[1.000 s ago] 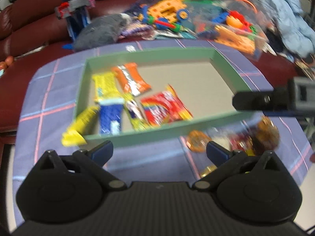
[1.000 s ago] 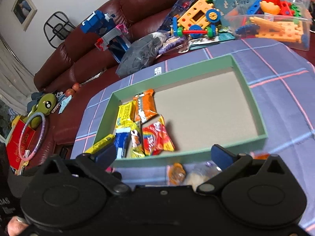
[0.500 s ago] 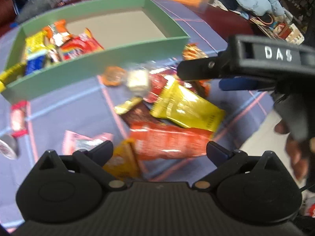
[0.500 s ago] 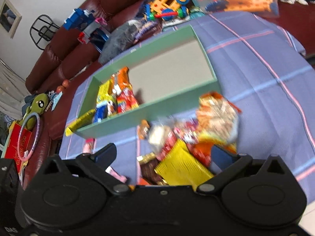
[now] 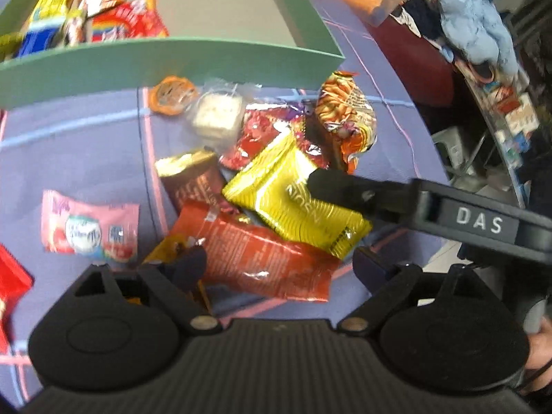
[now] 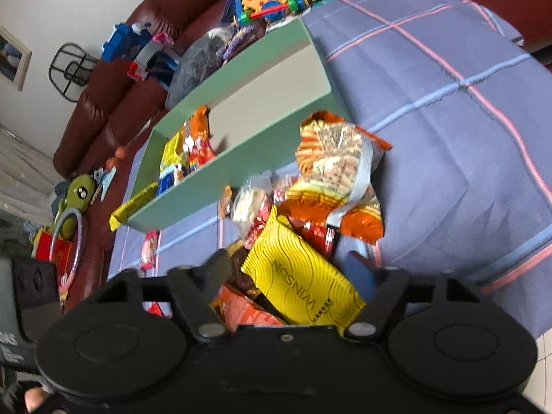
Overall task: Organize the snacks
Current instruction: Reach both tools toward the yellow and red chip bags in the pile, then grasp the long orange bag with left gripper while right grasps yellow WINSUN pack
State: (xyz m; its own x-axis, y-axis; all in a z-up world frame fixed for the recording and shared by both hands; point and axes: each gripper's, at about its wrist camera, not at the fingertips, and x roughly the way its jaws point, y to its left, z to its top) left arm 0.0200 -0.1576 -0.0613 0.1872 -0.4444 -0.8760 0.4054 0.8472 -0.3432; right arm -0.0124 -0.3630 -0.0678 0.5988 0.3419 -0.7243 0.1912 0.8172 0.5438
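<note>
Half a second ago both grippers were still above the pile of snacks; now they have dropped closer, and the green box (image 5: 172, 65) has slid toward the top of both views. A second ago the box filled the middle of each view and the pile was barely showing below it.

The left gripper (image 5: 279, 262) hangs over the red packet (image 5: 262, 258), which lies in front of the box, at the near edge of the pile. Its jaws are closing, with the red packet between them; I cannot tell that the pads press on it yet. The left finger (image 5: 188, 264) sits at the packet's left end, over a brown and yellow wrapper.

The right gripper (image 6: 293, 272) is over the yellow packet (image 6: 300, 276), which lies just past the red one, nearer the box. Its jaws are closing too, the yellow packet between them and not yet pinched as far as I can see. In the left view, one right finger (image 5: 345, 189) lies across the yellow packet (image 5: 293, 196).

A pink packet (image 5: 89, 227) lies left of the pile, apart from it.
</note>
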